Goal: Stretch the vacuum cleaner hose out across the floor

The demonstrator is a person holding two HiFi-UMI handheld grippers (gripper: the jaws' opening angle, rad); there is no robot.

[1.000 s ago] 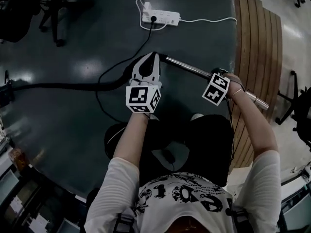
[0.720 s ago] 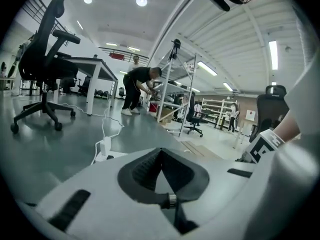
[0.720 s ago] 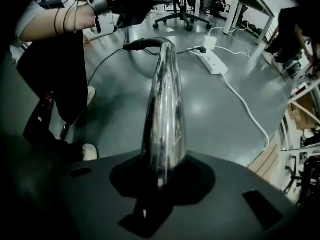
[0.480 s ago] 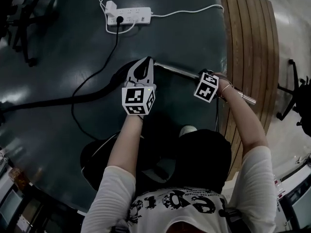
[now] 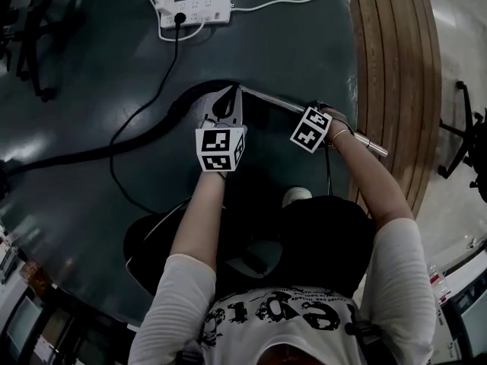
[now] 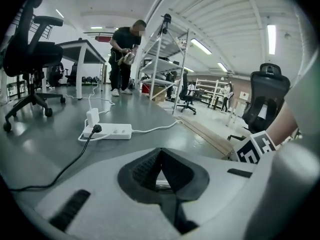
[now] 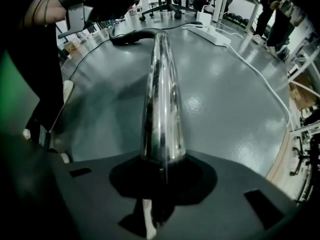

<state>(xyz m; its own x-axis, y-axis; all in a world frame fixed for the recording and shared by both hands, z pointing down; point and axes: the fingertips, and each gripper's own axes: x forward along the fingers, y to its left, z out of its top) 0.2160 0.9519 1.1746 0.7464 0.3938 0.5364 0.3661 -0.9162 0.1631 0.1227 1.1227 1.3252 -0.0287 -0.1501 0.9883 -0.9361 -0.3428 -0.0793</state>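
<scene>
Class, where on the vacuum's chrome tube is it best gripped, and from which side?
Probably mid-length on the chrome tube, jaws closing across it from above: it is straight, slim and rigid there, while the black hose curves.

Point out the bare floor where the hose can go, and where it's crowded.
Open floor lies between the power strip, the metal wand and the wooden strip. Another patch lies left, between the office chair and the hose. It is crowded at lower left, where the black cord crosses the hose and loops.
</scene>
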